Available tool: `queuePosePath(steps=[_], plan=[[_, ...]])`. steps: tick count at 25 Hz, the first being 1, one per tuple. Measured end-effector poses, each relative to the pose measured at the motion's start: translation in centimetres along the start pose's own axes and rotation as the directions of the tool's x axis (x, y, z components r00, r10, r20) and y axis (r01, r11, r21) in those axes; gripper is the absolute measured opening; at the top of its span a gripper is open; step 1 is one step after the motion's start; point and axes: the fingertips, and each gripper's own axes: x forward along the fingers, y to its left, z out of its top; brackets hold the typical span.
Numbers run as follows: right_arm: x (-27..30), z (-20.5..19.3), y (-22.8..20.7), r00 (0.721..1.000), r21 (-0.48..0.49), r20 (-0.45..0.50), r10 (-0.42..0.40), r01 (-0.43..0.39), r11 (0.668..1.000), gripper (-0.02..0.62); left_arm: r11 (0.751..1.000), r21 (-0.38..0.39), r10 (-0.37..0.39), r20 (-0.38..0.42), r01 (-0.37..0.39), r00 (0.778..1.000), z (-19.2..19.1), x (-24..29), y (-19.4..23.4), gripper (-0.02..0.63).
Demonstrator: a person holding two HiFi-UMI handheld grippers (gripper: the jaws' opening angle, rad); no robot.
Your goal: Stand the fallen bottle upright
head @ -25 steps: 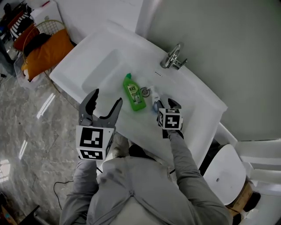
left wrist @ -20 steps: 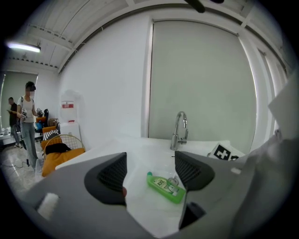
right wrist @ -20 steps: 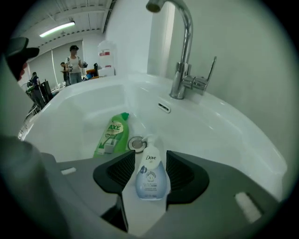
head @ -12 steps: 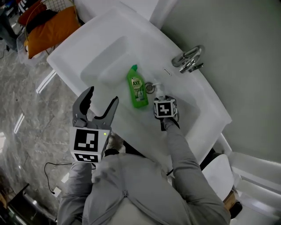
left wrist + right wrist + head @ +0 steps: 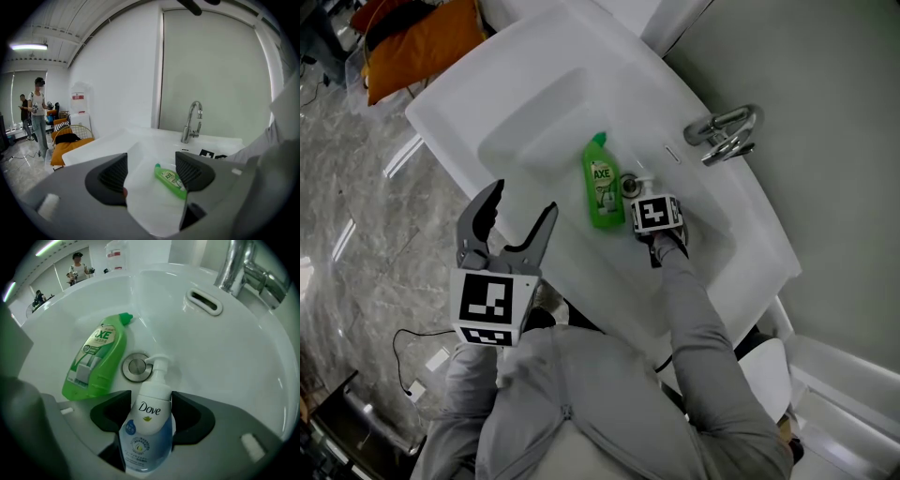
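White sink [image 5: 450, 103] takes up most of my feed, set against a pale wall with marbled grey floor [image 5: 356, 216] beside it.

On the right gripper [image 5: 151, 408] the fingers [image 5: 192, 416] have just been opening. They stand a little apart, one pad close on each side of the Dove bottle [image 5: 149, 427], and I see no squeeze on it. That bottle has a white top and blue lower half. It shows lengthwise with its label toward the camera and its base back between the fingers. Its pump head reaches out to the drain [image 5: 136, 366]. I cannot tell whether it lies flat or leans on the basin wall.

Just left of the drain, a green bottle [image 5: 96, 362] lies on its side in the basin, cap pointing away from me.

My left gripper [image 5: 150, 171] hangs over the near edge of the sink. Its fingers [image 5: 483, 211] are spread wide with only air between them, and the green bottle shows beyond that gap.

Farther out, a chrome faucet [image 5: 724, 131] stands on the back ledge. An orange cushion [image 5: 417, 42] sits past the sink's far corner. Two people [image 5: 40, 117] stand deep in the room.
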Motion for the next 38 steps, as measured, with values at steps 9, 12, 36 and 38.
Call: queuePosePath(steps=[9,12,36,38], plan=[[1.0,0.3,-1.6,0.997,0.043,-0.037,0.071,-0.069,0.997,0.256,1.0,0.015,-0.004,-0.009,0.005,1.0,-0.3,0.6,-0.4,0.354],[1.0,0.2,-1.7,0.997,0.04,-0.042,0.065,-0.063,0.997,0.27,1.0,0.018,-0.009,-0.01,0.009,1.0,-0.2,0.8,-0.5,0.354],[-1.8,1.5,-1.6,0.997,-0.027,0.083,-0.003,0.005,1.0,0.262,1.0,0.01,-0.03,0.017,0.029,0.999,0.4,-0.4,-0.9,0.354],[-2.3,1.4,-1.6,0.995,-0.028,0.1,-0.008,0.011,1.0,0.261,0.999,0.011,-0.033,0.025,0.032,0.999,0.5,-0.6,-1.0,0.354]])
